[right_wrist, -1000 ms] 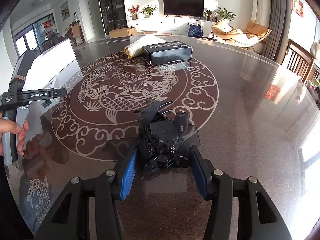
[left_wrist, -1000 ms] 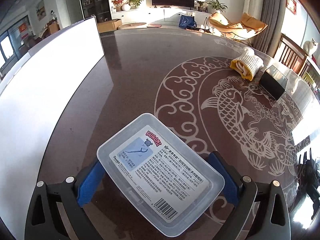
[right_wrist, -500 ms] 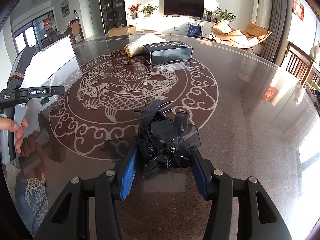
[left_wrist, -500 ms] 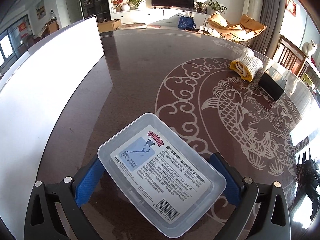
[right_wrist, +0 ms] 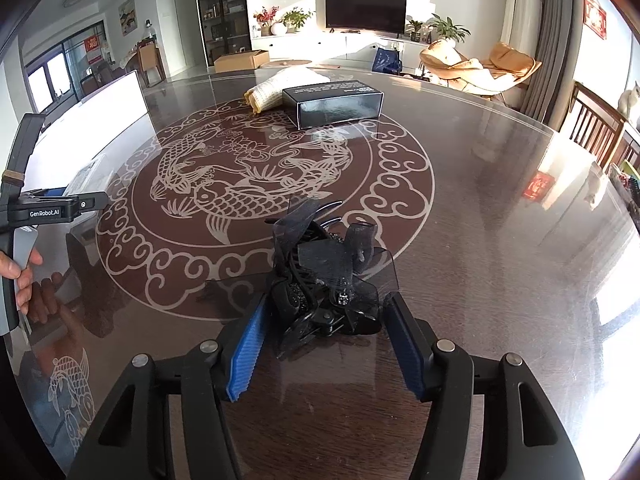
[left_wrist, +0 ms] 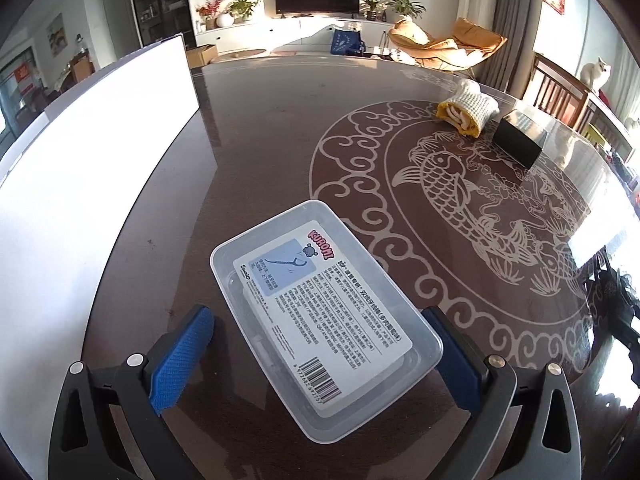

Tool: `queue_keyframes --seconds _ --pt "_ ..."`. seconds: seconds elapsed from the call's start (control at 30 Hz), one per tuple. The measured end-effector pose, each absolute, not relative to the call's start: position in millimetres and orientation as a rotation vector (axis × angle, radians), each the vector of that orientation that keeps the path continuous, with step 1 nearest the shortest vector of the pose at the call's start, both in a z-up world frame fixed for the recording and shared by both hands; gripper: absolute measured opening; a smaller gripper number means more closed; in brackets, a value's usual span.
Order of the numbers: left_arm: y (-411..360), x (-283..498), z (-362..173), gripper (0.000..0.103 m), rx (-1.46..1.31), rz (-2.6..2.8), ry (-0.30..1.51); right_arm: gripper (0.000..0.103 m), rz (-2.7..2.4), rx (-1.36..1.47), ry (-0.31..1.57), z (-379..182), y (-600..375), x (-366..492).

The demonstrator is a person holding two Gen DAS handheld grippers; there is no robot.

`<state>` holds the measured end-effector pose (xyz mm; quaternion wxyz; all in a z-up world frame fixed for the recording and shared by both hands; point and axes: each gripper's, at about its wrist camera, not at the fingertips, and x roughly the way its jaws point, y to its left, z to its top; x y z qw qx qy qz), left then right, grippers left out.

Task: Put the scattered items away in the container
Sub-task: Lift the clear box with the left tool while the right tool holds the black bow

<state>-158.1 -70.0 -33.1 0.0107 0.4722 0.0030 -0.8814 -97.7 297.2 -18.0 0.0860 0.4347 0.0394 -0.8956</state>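
Two grippers are sitting low over the dark glossy table [left_wrist: 260, 128] as I am watching both wrist feeds. In the left wrist view, the left gripper [left_wrist: 320, 344] is standing spread wide, its blue pads [left_wrist: 180, 356] flanking a clear plastic box [left_wrist: 324, 328] that is lying on the table in the lower middle of the frame. The left pad is standing apart from the box wall; the right pad is just beside the box's lower right corner, and I cannot tell whether it is touching. The box is lying at a slant, with a printed label and a barcode showing through it.

In the right wrist view, the right gripper [right_wrist: 324, 336] has just been opening its jaws, and a black hair clip [right_wrist: 328, 280] with sheer ribbon bows is resting on the table between them, in the lower middle of the frame. The left pad is lying right against the clip's edge, while a clear gap is showing at the right pad, so nothing is pinching it.

At the upper left of both views a white container [left_wrist: 80, 168] is standing along the table edge. Toward the top of the right wrist view, a black carton [right_wrist: 336, 100] is lying beside a rolled knit cloth [right_wrist: 280, 88]. At the left edge of that view, a hand [right_wrist: 20, 276] is holding the handle of the other tool.
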Motion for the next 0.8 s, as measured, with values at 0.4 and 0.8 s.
queue_keyframes --seconds 0.4,0.8 --pt "-57 -172 -36 0.103 1.414 -2.648 0.103 0.060 -2.670 1.296 0.119 -18 296 -98" --pt "-114 -126 -29 0.080 1.443 -2.885 -0.010 0.061 -2.673 1.297 0.124 -18 296 -98"
